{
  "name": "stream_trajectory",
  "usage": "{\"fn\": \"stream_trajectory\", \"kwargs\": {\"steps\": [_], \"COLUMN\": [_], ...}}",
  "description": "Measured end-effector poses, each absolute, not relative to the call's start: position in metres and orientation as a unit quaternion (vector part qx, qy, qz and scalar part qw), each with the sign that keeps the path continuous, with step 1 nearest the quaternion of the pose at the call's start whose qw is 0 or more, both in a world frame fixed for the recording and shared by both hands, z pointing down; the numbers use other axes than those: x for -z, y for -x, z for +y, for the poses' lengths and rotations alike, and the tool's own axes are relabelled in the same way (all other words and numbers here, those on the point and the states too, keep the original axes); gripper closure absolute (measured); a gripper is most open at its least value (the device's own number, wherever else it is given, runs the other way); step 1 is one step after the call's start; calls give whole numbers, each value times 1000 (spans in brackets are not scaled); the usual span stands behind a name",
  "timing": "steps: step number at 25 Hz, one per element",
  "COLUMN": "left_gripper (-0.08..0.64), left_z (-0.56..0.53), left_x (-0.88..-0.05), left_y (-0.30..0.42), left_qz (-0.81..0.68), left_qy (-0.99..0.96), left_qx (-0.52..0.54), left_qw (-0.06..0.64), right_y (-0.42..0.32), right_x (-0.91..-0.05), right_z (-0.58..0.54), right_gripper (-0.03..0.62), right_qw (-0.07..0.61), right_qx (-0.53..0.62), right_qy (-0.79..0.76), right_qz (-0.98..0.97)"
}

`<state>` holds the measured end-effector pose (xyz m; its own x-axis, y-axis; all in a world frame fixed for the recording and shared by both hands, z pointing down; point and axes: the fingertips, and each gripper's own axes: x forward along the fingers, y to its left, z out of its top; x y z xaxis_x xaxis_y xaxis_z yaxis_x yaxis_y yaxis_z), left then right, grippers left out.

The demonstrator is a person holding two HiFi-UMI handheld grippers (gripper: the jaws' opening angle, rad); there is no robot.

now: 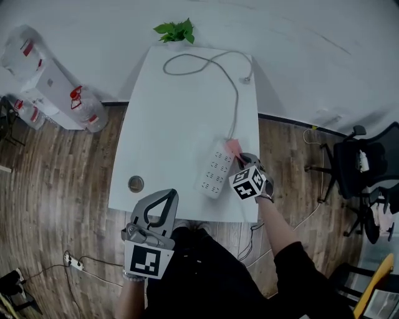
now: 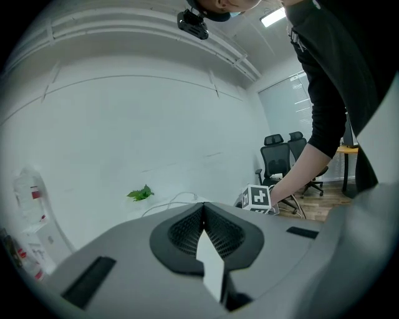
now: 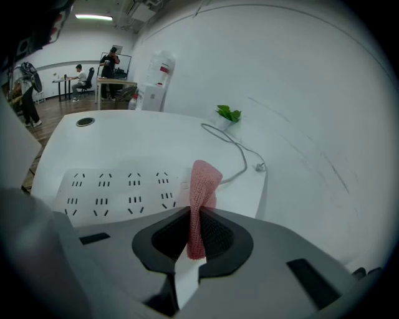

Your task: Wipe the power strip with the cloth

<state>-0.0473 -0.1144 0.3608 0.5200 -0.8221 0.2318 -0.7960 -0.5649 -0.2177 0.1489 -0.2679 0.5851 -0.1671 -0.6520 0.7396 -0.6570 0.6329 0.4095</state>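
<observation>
Your head view: soft, even overhead light. Table (image 1: pixel 181 118) top bright white, nearly merges with wall (image 1: pixel 299 56) behind it; no hard glare, no hard shadows on table. Floor boards (image 1: pixel 56 187) left of table bow with lens.

Your gripper views: black vignette in corners, table edges curve. Ceiling lamp (image 2: pixel 274 17) glows high above table, in left gripper view. Left gripper (image 2: pixel 202 207) and right gripper (image 3: pixel 192 215) shells nearest lens soft; cloth (image 3: pixel 202 184) over table sharp.
</observation>
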Motion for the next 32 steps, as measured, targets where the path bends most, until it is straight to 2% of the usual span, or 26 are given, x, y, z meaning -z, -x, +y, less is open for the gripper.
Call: {"fn": "stream_trajectory", "kwargs": {"steps": [11, 32], "left_gripper": [546, 546], "left_z": [-117, -116], "left_x": [-358, -356], "left_y": [47, 33], "left_qz": [459, 435], "left_qy": [875, 889], "left_qx": [148, 137], "left_qw": [43, 47], "right_y": [-114, -77], "right_x": [-591, -597], "right_z": [-228, -141], "right_gripper": [532, 532], "right_qw": [503, 493], "right_qx": [28, 12], "right_qy": [-359, -299], "right_qz": [-785, -817]}}
